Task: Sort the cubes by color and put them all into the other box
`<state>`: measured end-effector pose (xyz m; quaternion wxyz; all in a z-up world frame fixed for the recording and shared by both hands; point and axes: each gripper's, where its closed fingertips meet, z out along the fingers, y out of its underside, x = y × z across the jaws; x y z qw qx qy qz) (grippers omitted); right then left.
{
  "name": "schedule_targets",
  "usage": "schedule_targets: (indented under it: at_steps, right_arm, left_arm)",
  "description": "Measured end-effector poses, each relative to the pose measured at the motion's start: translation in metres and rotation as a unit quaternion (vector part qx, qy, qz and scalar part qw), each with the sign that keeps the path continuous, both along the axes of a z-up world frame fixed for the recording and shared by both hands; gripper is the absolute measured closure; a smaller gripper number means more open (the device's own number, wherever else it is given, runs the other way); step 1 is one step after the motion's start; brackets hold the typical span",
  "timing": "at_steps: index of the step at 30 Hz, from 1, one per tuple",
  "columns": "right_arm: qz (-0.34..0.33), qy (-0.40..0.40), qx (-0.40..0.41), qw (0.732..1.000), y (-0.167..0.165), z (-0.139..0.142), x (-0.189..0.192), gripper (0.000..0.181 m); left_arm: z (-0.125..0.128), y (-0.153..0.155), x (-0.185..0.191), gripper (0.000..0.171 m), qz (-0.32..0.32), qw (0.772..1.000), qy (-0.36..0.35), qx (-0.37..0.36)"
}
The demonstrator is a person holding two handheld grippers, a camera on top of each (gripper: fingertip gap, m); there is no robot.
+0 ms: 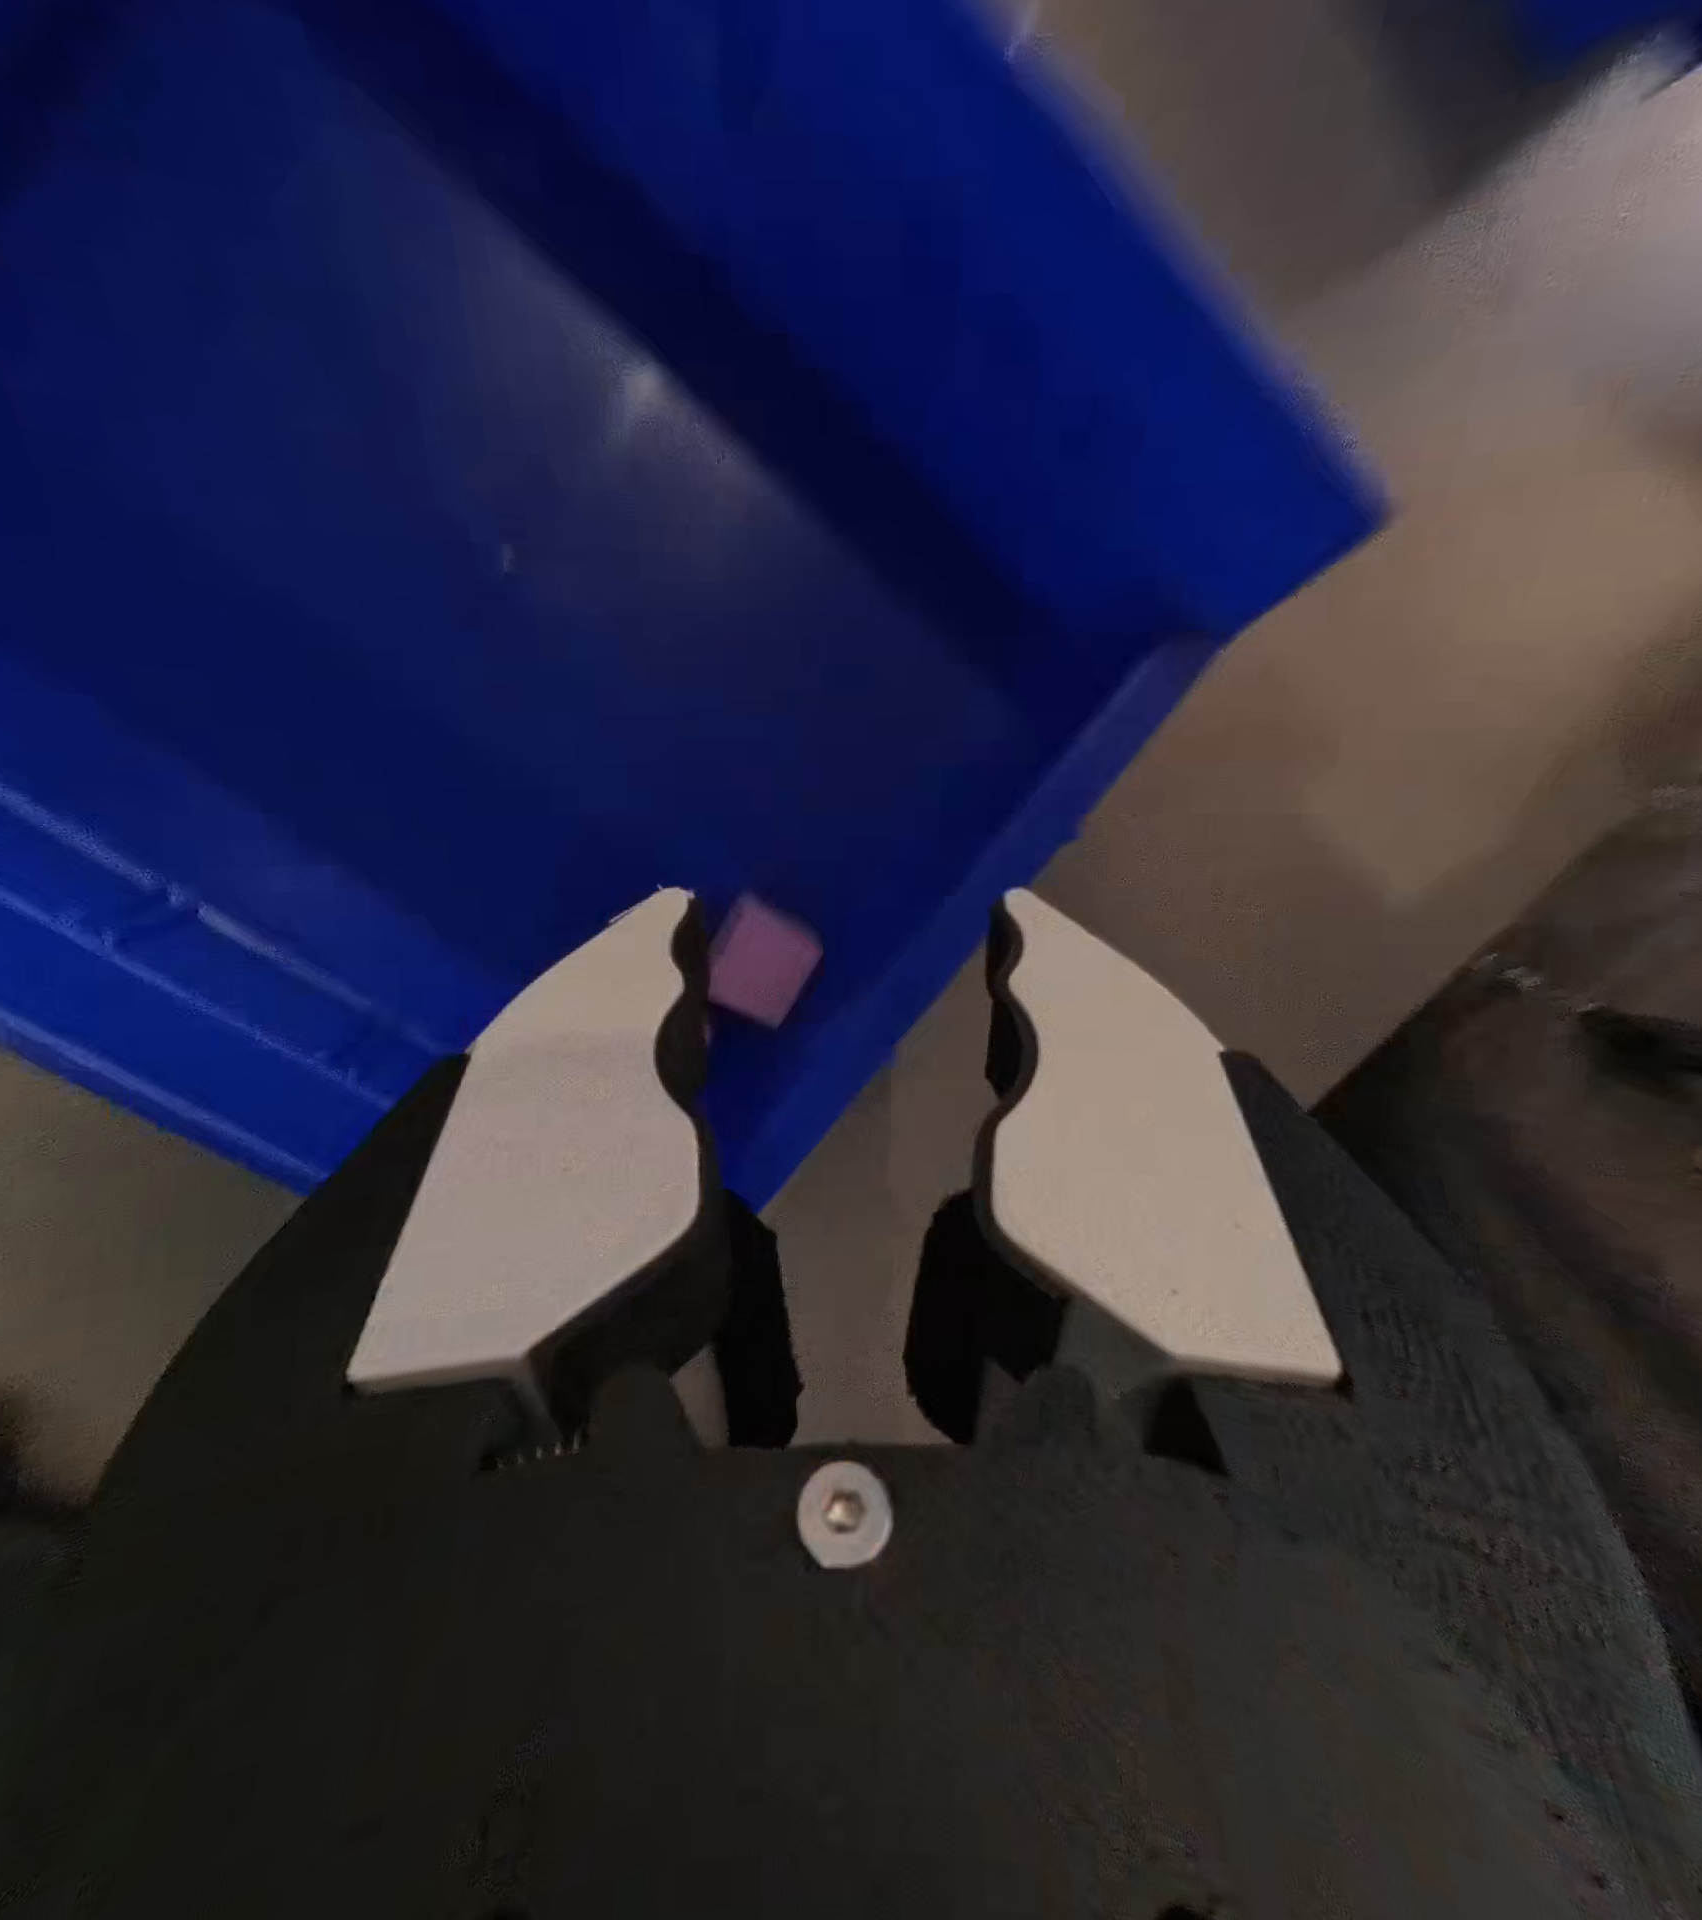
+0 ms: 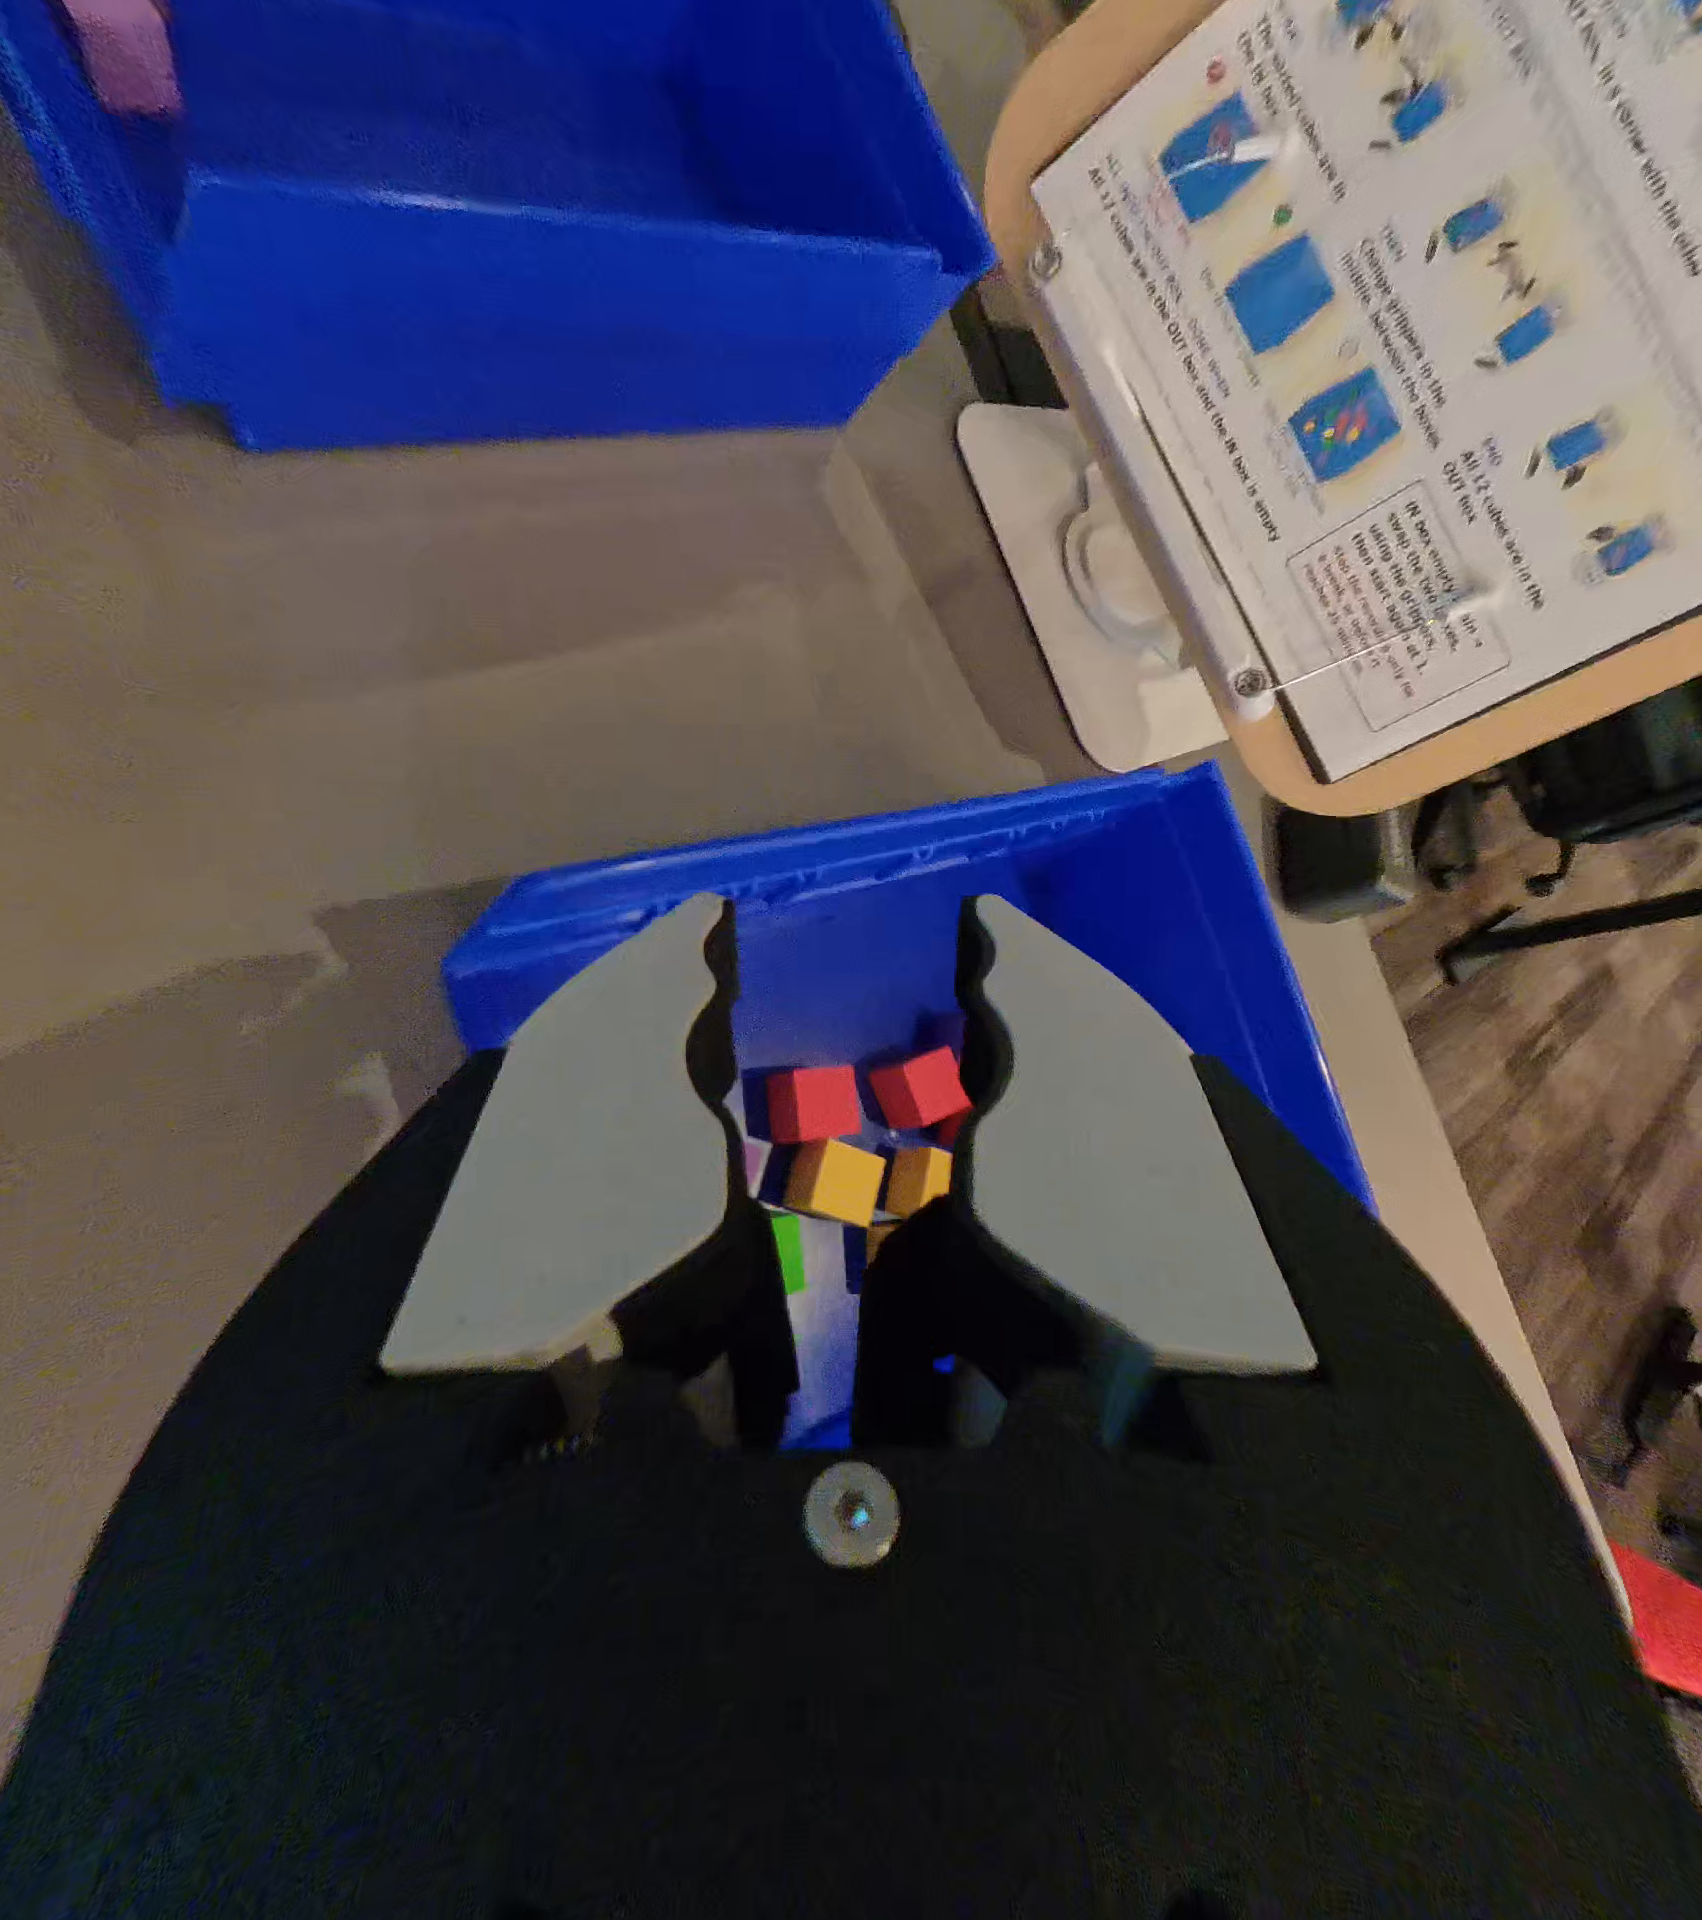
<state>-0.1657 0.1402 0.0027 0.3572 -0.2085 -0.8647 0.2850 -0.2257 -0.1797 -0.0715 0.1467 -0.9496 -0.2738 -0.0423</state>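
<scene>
Over the near corner of a blue plastic bin, the left gripper has its grey fingers spread apart with nothing clamped between them. A small purple foam-like cube sits just beside the left fingertip's inner edge, at about 10 o'clock from the gap centre; contact can't be confirmed, and the view is motion-blurred. Whether the cube is resting on the bin floor or in the air, can't tell. Bin fills 9 to 1 o'clock of the left wrist view; beige tabletop at 3 o'clock.

Right gripper hangs above a second blue plastic bin, fingers parted, nothing held. Between the fingers, down in the bin: two red cubes, two orange-yellow cubes, a green cube, all clustered and touching.

At 11 o'clock in the right wrist view, the first bin stands well apart from the second one, with a purple cube at its upper left edge. At 2 o'clock, a printed instruction sheet on a tan board, with a white fitting beneath its edge. Wood-look floor at 4 o'clock.
</scene>
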Motion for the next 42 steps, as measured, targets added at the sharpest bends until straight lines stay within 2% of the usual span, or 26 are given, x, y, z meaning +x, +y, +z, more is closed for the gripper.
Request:
schedule_targets:
  at_steps: [2,4,7,11,16,23,29,33,36,39,42]
  right_arm:
    - [-0.003,0.007,-0.007,1.000,-0.010,-0.006,0.006,0.141]
    - [0.004,0.023,-0.034,0.999,-0.021,-0.009,0.009,0.142]
    - [0.018,0.015,-0.025,0.999,-0.031,-0.017,0.007,0.144]
    - [0.035,0.024,-0.040,0.998,-0.042,-0.016,0.009,0.145]
    - [0.038,0.019,-0.039,0.998,-0.045,-0.021,0.008,0.145]
    - [0.036,0.017,-0.052,0.998,-0.045,-0.023,0.002,0.145]
    - [0.035,0.020,-0.051,0.998,-0.047,-0.024,0.001,0.146]
    - [0.030,0.027,-0.053,0.998,-0.043,-0.021,0.000,0.148]
    - [0.031,0.032,-0.056,0.997,-0.044,-0.019,0.001,0.149]
    - [0.033,0.034,-0.054,0.997,-0.046,-0.017,0.002,0.150]
    - [0.033,0.035,-0.051,0.998,-0.047,-0.017,0.003,0.150]
  left_arm:
    - [-0.021,-0.007,0.003,0.119,0.027,0.996,-0.037,-0.081]
    - [-0.035,-0.005,0.000,0.119,0.016,0.992,-0.028,-0.121]
    - [-0.049,-0.022,-0.011,0.119,-0.032,0.977,-0.001,-0.212]
    - [-0.054,-0.032,-0.009,0.120,-0.111,0.965,-0.025,-0.235]
    - [-0.059,-0.038,-0.006,0.119,-0.178,0.955,-0.039,-0.233]
    - [-0.061,-0.036,-0.003,0.124,-0.209,0.955,-0.061,-0.200]
    - [-0.072,-0.044,-0.002,0.123,-0.223,0.944,-0.087,-0.227]
    - [-0.074,-0.043,0.001,0.122,-0.218,0.947,-0.100,-0.213]
    - [-0.072,-0.040,0.005,0.136,-0.215,0.951,-0.111,-0.193]
    - [-0.071,-0.035,-0.003,0.146,-0.204,0.960,-0.085,-0.172]
    - [-0.072,-0.034,-0.009,0.136,-0.195,0.963,-0.075,-0.171]
